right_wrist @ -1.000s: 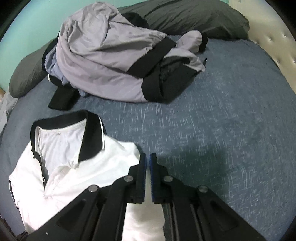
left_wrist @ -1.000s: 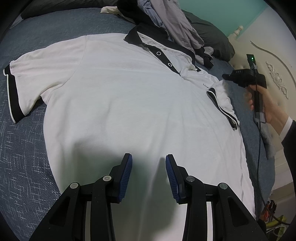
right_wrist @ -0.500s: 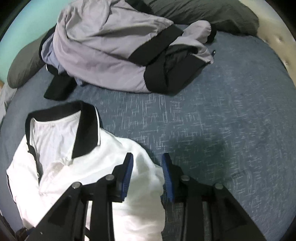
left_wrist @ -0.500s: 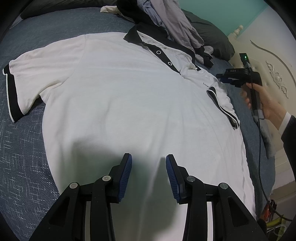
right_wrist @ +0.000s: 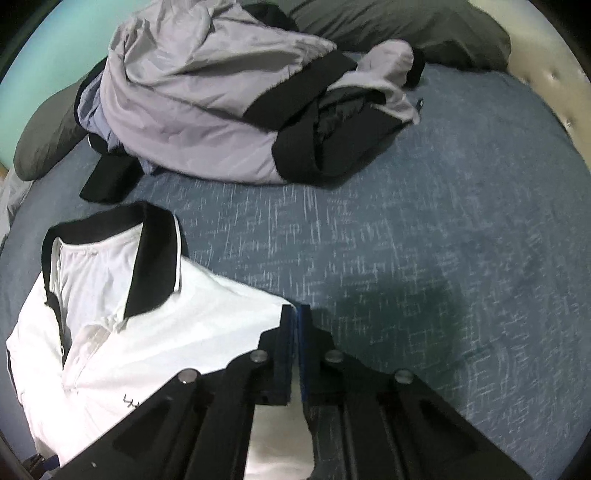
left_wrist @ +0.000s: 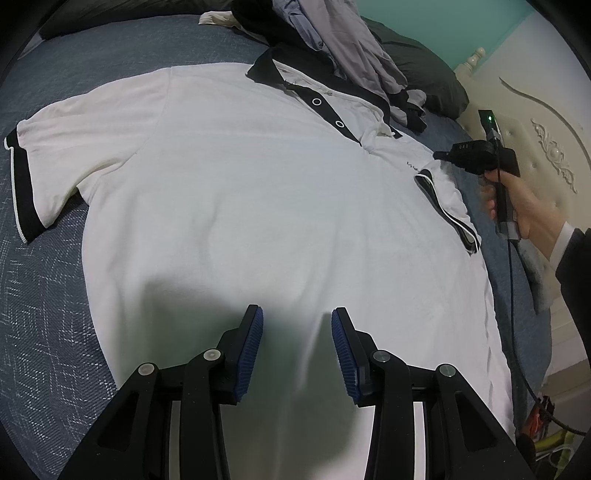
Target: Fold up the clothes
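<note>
The right gripper [right_wrist: 296, 325] has its fingers [right_wrist: 286, 339] pressed together on the shoulder edge of the white polo shirt [right_wrist: 155, 332], which lies on the blue bed [right_wrist: 443, 258]. A grey jacket [right_wrist: 207, 96] is heaped near the pillows [right_wrist: 406, 26].

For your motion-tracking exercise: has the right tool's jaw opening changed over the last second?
Yes. The right tool was shut, opened half a second ago, and is now shut again at the white polo shirt's shoulder edge, nearer its black collar.
</note>
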A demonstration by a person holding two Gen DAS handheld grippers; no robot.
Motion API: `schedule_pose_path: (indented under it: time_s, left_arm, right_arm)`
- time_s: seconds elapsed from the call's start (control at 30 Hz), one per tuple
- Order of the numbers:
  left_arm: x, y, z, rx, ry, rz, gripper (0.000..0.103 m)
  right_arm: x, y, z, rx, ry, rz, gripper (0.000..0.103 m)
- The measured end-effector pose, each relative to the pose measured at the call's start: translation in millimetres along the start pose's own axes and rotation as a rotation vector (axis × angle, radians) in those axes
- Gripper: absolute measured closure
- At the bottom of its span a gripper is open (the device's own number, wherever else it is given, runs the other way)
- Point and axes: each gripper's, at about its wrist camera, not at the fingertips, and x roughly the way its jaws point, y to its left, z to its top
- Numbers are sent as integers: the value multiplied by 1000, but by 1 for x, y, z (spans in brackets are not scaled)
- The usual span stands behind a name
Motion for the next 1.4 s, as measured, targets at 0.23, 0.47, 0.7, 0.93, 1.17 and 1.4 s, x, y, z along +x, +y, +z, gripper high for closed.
schedule_pose_path:
  time_s: [0.23,0.47,0.7,0.93,1.17,1.4]
  left_arm:
    - [-1,1,-2,0,-1,0,61]
    - [-2,1,-2,1,-1,2,60]
    - [-1,0,-1,-1,2,0,60]
    - [0,-4,-3,7,4,2,54]
    - [-1,-6,-4,6,3,5,53]
    - [-1,-3,-2,-8,8,-8,52]
  right_arm:
    - [2,-3,2,5,-9,-40,101]
    - [7,-9,8,56,-16,-50,101]
    - [-18,-30,15,154,-100,5,101]
    - [-50,-16,0,98,-125,89,100]
    - [-66,48,-41,-91,-64,168,85]
    - [-57,91,-69,-199,-11,147,74]
